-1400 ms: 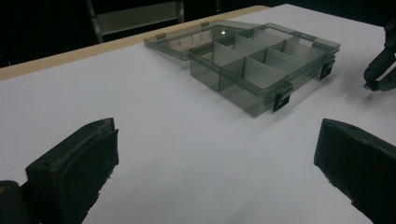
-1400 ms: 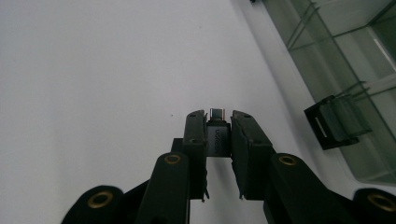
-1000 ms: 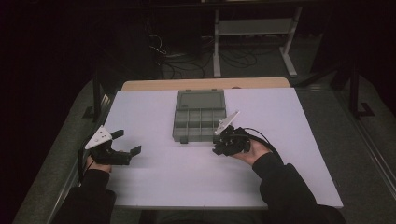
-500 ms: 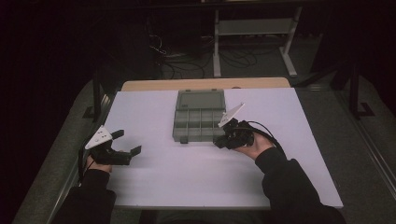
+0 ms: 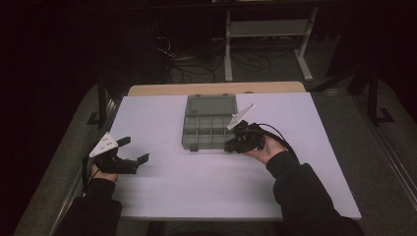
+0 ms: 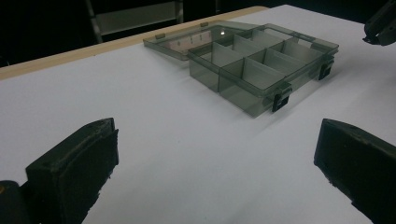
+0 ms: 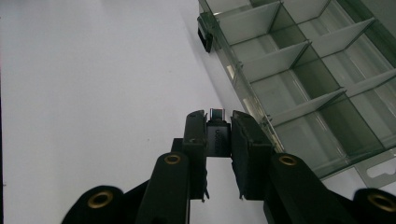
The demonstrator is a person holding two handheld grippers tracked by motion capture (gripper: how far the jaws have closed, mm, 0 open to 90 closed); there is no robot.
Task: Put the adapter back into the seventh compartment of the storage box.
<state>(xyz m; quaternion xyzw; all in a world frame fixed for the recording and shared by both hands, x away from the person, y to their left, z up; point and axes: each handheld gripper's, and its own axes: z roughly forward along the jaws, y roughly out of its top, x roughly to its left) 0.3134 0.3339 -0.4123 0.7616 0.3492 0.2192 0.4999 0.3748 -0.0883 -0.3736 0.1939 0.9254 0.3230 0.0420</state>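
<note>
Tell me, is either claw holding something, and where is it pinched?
The right gripper pinches a small black adapter by its body, metal plug end poking out. The left gripper holds nothing.

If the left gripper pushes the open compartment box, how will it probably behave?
The compartment box looks like thin clear plastic with nothing seen inside, so probably light. It lies flat on the smooth white table, so it would likely slide, not tip. Its open lid may flex.

Organizer box (image 5: 209,123) on table (image 5: 196,187), mid-rear
</note>
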